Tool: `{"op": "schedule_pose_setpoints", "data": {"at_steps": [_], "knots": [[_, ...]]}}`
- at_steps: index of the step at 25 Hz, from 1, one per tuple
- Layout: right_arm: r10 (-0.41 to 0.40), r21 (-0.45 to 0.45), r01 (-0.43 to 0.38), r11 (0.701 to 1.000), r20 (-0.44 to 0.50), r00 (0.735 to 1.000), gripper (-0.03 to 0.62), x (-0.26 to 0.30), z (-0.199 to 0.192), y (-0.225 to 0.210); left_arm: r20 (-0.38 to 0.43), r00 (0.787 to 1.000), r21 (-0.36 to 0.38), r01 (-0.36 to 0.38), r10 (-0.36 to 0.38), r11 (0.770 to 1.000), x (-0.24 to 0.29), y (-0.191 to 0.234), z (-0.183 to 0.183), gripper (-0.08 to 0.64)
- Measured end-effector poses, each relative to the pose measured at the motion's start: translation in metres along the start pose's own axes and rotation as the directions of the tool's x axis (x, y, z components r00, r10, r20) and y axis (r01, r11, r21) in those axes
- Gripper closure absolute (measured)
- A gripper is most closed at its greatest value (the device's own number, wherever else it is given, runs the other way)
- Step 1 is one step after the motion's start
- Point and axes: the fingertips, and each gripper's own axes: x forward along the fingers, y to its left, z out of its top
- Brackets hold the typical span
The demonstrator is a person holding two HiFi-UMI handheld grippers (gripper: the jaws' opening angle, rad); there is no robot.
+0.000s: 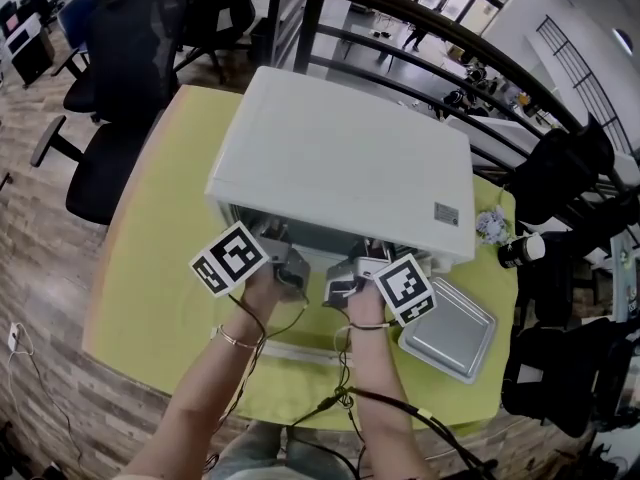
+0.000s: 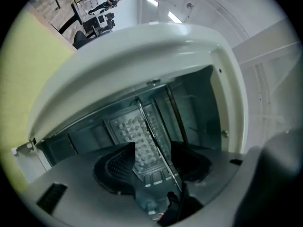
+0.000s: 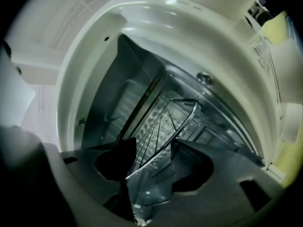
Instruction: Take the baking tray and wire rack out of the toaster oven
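Observation:
The white toaster oven (image 1: 340, 158) stands on a yellow-green table (image 1: 150, 298) with its front open toward me. Both grippers reach into the opening, the left gripper (image 1: 280, 243) beside the right gripper (image 1: 362, 256). Inside lies the wire rack (image 2: 157, 143), and its front wire passes between the spread jaws of the left gripper (image 2: 152, 159) without being pinched. The rack's rounded corner (image 3: 181, 133) crosses the gap of the right gripper (image 3: 154, 152), whose pads stand clear of the wire. A grey baking tray (image 1: 450, 336) rests on the table to the right of the oven.
Black office chairs (image 1: 120, 98) stand beyond the table's left side. A small black and white object (image 1: 520, 251) and a crumpled item (image 1: 490, 225) lie at the oven's right. Black bags (image 1: 560, 368) crowd the right edge. A dark railing (image 1: 450, 58) runs behind the oven.

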Motion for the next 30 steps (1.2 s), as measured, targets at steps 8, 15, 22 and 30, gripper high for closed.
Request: {"op": "schedule_pose_setpoints", "data": {"at_steps": [8,15,22,30], "knots": [[0.01,-0.002,-0.01,1.0,0.015,1.0,0.436,0.005,0.005,-0.003,0.007,0.999,-0.001,0.052,-0.052,0.999,0.008,-0.007,0.0,0.437],[0.013,-0.014,-0.013,1.0,0.017,1.0,0.493,0.009,0.008,-0.001,0.009,1.0,0.014,0.026,-0.026,1.0,0.011,-0.008,0.003,0.504],[0.008,-0.024,-0.008,1.0,0.014,1.0,0.541,0.01,0.008,0.001,0.006,1.0,-0.016,0.014,-0.014,1.0,0.011,-0.006,0.005,0.52],[0.008,-0.026,-0.008,1.0,-0.002,1.0,0.543,0.005,0.007,0.002,0.008,1.0,-0.03,0.005,-0.005,1.0,0.005,-0.007,0.003,0.526]]}}
